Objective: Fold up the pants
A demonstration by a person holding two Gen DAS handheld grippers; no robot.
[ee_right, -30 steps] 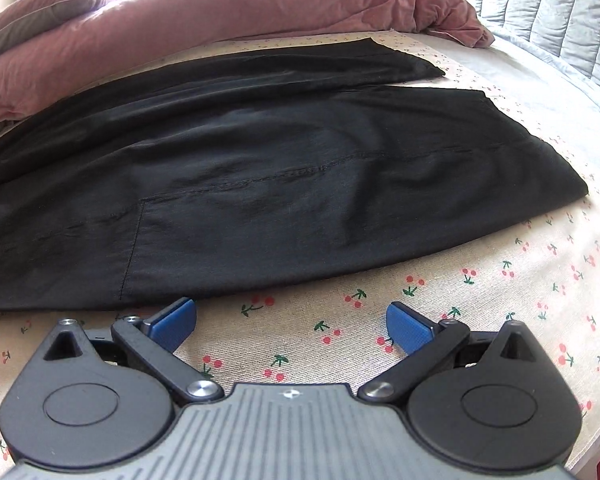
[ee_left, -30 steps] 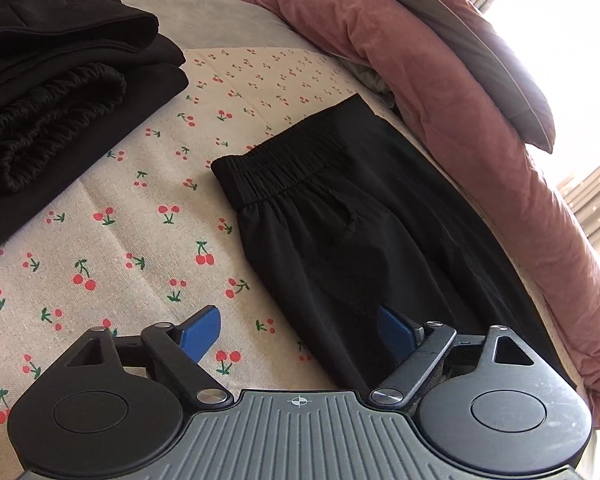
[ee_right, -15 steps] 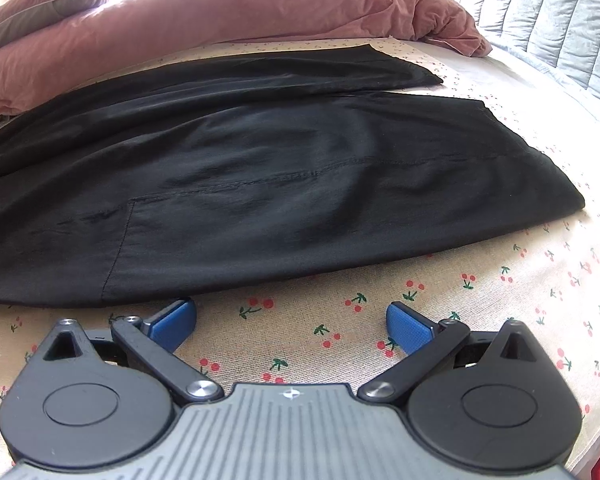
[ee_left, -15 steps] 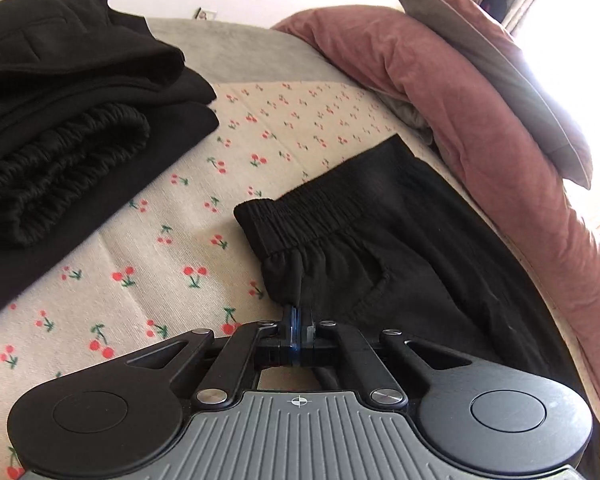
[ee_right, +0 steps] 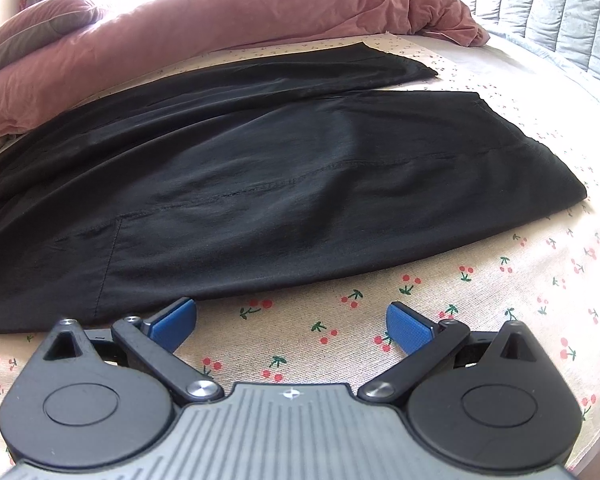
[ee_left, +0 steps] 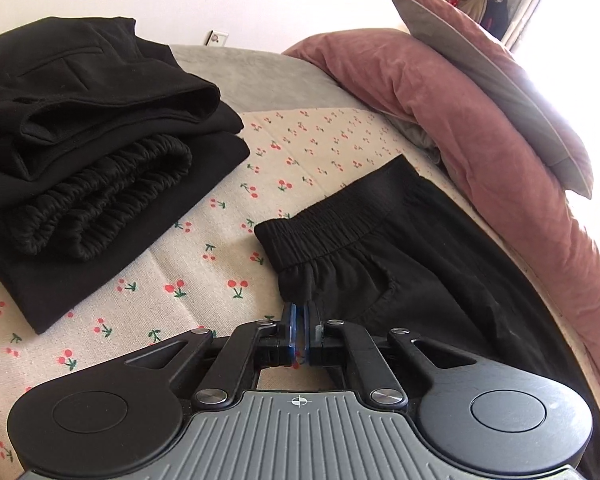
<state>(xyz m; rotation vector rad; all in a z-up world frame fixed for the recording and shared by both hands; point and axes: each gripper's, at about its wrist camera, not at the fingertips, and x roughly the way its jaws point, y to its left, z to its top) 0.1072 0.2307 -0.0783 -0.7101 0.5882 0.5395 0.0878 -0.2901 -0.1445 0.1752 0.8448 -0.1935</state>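
Black pants [ee_left: 400, 280] lie flat on the cherry-print sheet [ee_left: 180, 280], elastic waistband towards the left. My left gripper [ee_left: 299, 316] is shut on the pants' near side edge just below the waistband, and the cloth rises a little towards the blue pads. In the right wrist view the pants [ee_right: 300, 180] stretch across the bed, both legs ending at the right. My right gripper [ee_right: 292, 320] stands open over the sheet [ee_right: 500, 300] in front of the pants' near edge. Its left pad [ee_right: 174, 318] is at that edge and nothing is between the pads.
A stack of folded black clothes [ee_left: 80, 152] sits at the left. A pink duvet [ee_left: 460, 120] with a grey-backed pillow [ee_left: 500, 80] runs behind the pants, and the duvet [ee_right: 220, 20] shows again in the right wrist view. A grey quilted headboard [ee_right: 560, 0] stands at the far right.
My left gripper went from wide open to shut on the pants' side edge, then lifted slightly with the cloth. The right gripper stayed open and hardly moved.
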